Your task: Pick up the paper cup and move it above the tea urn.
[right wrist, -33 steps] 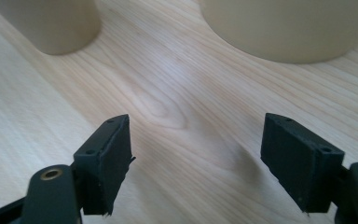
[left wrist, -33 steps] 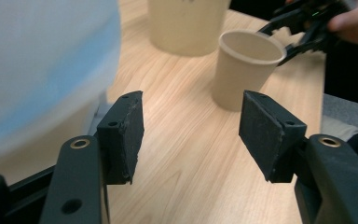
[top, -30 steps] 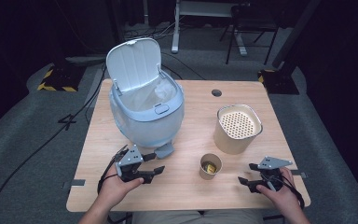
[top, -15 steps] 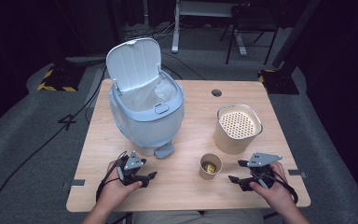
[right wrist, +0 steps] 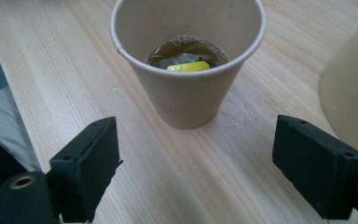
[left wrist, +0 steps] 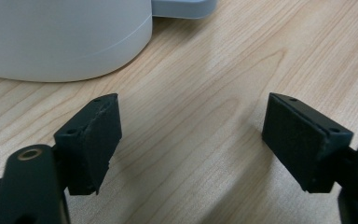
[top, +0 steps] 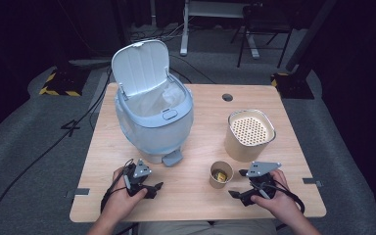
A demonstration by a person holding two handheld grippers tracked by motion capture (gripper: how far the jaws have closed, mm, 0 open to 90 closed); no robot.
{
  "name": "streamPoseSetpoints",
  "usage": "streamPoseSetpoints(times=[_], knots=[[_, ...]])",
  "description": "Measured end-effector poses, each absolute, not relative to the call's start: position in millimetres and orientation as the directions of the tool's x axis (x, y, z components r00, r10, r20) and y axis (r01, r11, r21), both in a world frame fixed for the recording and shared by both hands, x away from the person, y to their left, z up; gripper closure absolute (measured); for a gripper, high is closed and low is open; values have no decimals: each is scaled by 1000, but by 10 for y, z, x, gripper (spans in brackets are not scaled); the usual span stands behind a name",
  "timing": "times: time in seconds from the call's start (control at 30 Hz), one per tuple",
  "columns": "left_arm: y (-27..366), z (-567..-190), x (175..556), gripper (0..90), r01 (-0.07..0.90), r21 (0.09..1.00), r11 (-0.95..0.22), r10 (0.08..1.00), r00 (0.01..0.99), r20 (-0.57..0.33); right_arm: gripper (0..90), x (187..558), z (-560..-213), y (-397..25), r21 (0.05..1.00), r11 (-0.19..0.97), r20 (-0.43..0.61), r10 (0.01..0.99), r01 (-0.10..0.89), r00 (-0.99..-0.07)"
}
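The small tan paper cup point(right wrist: 187, 60) is standing upright on the pale wooden table point(top: 293, 142), near the front edge, with a shallow pool of brownish liquid and a bit of something yellow sitting at its bottom; nothing is touching it yet. The right tongs point(right wrist: 196, 172) are lying low just in front of it, pointing straight at it with the jaws spread wide, a gap open on either side of the cup, so I'd say the reach is being lined up and the grasp itself is not yet made. In the high view the same right tongs point(top: 245, 188) are sitting just to the cup's right and slightly nearer the person, whose hand is wrapped around them. Just behind the cup, the round beige canister with a perforated cream insert point(top: 251, 133) is standing close by, near enough that the right jaw is running alongside its wall. Further left, the pale blue-and-white plastic pedal bin point(top: 154, 120) is waiting with its lid tipped up and a clear liner showing, which looks to me like where the cup's contents are meant to go. The left tongs point(top: 149, 185) are resting near the bin's foot pedal, also gaping wide and holding nothing. So picking up, carrying and emptying are all still ahead.
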State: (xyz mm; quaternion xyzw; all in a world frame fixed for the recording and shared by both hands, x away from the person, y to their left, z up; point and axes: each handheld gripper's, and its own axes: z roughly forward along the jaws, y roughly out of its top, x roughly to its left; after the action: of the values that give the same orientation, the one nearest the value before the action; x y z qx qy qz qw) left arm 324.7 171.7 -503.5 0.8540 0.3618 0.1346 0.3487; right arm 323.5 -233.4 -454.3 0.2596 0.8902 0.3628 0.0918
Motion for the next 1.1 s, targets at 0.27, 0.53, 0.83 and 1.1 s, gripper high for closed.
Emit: streamPoseSetpoints(times=[0.27, 0.53, 0.83, 1.1], knots=[[1707, -5037, 3255, 156, 519, 689, -507, 705, 710, -16, 160, 3282, -4605, -2194, 710, 576, 37, 545, 406, -838], [1706, -5036, 3255, 154, 519, 689, -507, 705, 709, -16, 172, 3377, -4735, -1981, 745, 524, 57, 565, 412, -823], [1706, -5037, 3255, 155, 519, 689, -507, 705, 709, -16, 240, 3393, -4877, -1858, 796, 460, 50, 598, 394, -800], [1706, -5037, 3255, 154, 519, 688, -507, 705, 709, -16, 278, 3364, -4941, -1897, 838, 396, 62, 614, 375, -787]])
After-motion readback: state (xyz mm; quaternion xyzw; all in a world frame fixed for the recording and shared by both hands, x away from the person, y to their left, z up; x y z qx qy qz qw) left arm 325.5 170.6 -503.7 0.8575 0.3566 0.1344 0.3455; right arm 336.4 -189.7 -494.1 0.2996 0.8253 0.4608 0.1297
